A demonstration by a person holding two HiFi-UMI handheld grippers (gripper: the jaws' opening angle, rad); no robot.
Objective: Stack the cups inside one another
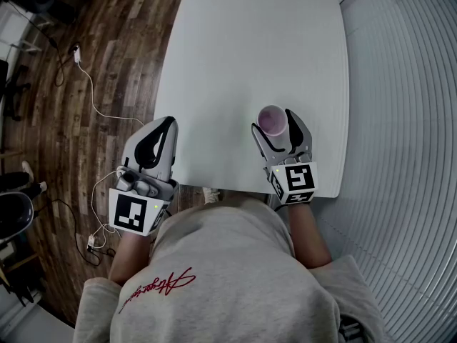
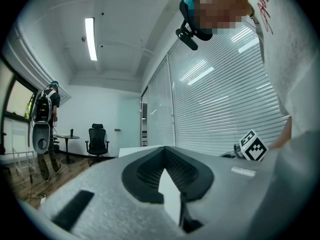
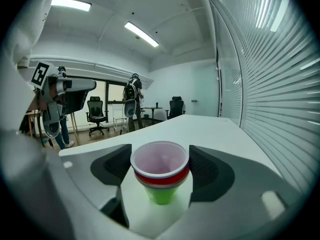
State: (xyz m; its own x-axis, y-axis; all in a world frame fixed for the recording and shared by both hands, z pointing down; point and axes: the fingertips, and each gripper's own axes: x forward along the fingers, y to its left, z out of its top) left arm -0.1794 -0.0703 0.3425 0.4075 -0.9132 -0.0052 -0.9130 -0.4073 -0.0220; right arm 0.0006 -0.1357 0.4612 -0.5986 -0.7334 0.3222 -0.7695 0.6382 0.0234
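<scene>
A stack of nested cups (image 1: 272, 120), pink inside with a red and a green cup below it, stands on the white table (image 1: 250, 48) near its front edge. My right gripper (image 1: 274, 125) has one jaw on each side of the stack, and both pads touch the top cup's rim. In the right gripper view the stack (image 3: 160, 174) fills the gap of the right gripper (image 3: 160, 165). My left gripper (image 1: 166, 126) is at the table's front left edge, shut with nothing in it. The left gripper view shows the left gripper (image 2: 165, 156) with its jaws together.
The table stretches away bare beyond the cups (image 3: 200, 129). White cables (image 1: 93, 98) lie on the wood floor to the left. Slatted blinds (image 1: 400, 120) run along the right. Office chairs (image 2: 97, 139) and a standing person (image 2: 47, 109) are far back in the room.
</scene>
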